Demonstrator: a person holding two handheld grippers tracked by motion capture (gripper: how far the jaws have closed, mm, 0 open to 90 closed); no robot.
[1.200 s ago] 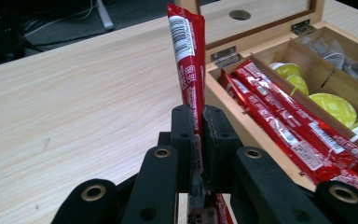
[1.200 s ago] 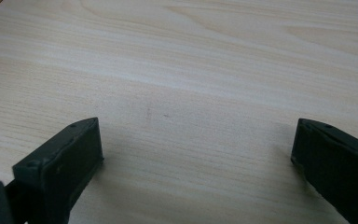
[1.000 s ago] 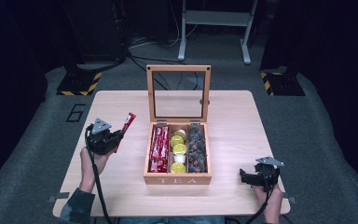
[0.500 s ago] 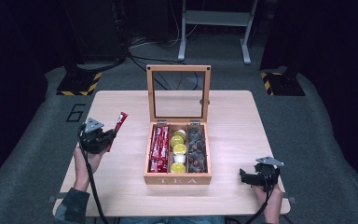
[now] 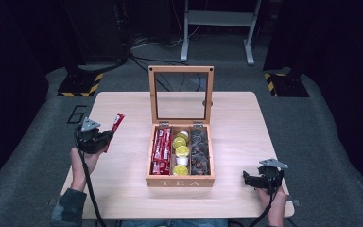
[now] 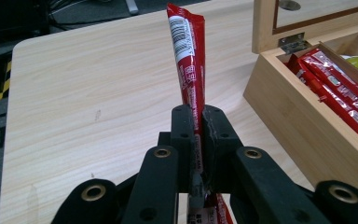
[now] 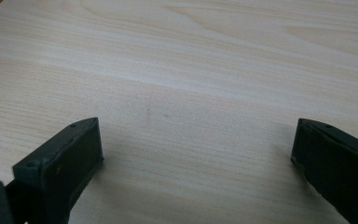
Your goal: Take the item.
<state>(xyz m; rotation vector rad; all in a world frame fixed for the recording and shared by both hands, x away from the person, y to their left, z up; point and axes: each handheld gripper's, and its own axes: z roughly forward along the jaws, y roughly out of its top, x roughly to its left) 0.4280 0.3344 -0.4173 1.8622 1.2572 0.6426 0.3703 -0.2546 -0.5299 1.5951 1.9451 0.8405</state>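
Observation:
An open wooden tea box [image 5: 180, 181] stands mid-table, its glass lid [image 5: 181, 94] upright. Its left compartment holds red stick packets [image 5: 160, 147], the middle one yellow-lidded cups [image 5: 181, 151], the right one dark pods [image 5: 199, 150]. My left gripper [image 5: 108, 137] is at the table's left edge, shut on one red stick packet [image 5: 116, 125] that points up and away from the jaws. In the left gripper view that packet [image 6: 188, 56] rises from my gripper [image 6: 200, 154], with the box [image 6: 307, 126] to the right. My right gripper [image 5: 248, 179] rests open near the front right corner, holding nothing; bare wood lies between my jaws [image 7: 193, 149].
The wooden table [image 5: 123, 194] has open surface on both sides of the box. Around it lie grey floor mats, stand bases with yellow-black tape [image 5: 80, 85] at the back left and right, and a metal frame [image 5: 217, 19] behind.
My left gripper has carried the red stick packet leftward, away from the box, toward the table's left edge. The right gripper has stayed put.

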